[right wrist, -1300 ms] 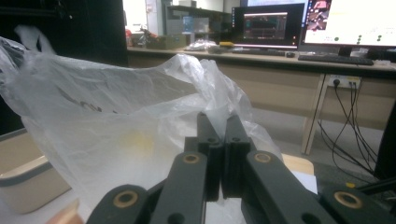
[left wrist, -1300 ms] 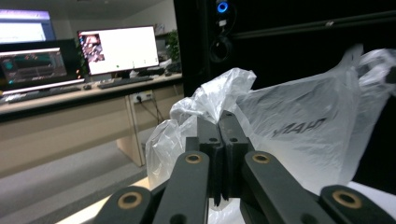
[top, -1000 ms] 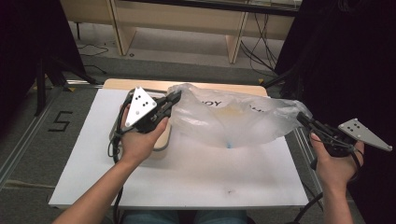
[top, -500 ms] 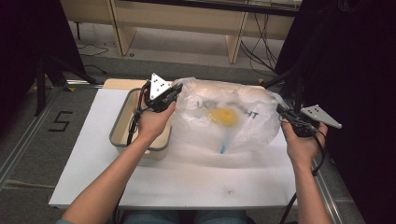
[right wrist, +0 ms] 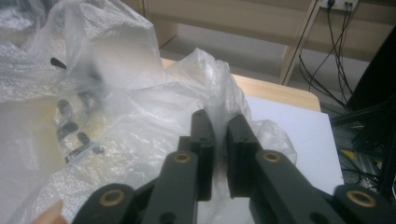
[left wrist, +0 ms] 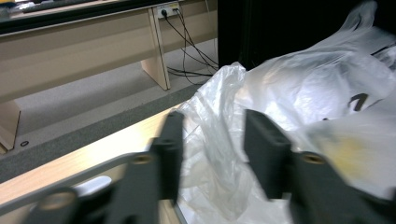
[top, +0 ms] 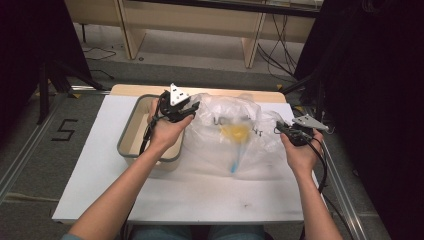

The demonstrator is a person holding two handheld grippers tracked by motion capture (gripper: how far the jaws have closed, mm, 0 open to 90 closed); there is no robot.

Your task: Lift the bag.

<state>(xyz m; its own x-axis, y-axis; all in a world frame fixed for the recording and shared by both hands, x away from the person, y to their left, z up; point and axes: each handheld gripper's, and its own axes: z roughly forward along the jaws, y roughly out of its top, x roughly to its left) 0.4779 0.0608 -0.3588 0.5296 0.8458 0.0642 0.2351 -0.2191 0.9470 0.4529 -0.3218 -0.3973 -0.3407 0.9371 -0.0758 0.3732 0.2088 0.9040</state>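
Both grippers black, brass-coloured pivot screws on jaws, grey three-cornered top plates, black trailing cables; forearms bare.

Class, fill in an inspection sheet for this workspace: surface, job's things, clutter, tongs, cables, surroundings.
Surface: white board on a wooden table.
Job's things: clear plastic bag lying on the board, something yellow and a blue stick inside; grey tray beside it.
Clutter: nothing seen.
Tongs: left tongs have just been opening, jaws apart with bag film loose between them; right tongs have just begun opening, a narrow gap, film still between them.
Cables: one trails from each tong; more run on the floor.
Surroundings: wooden bench legs, black curtain.
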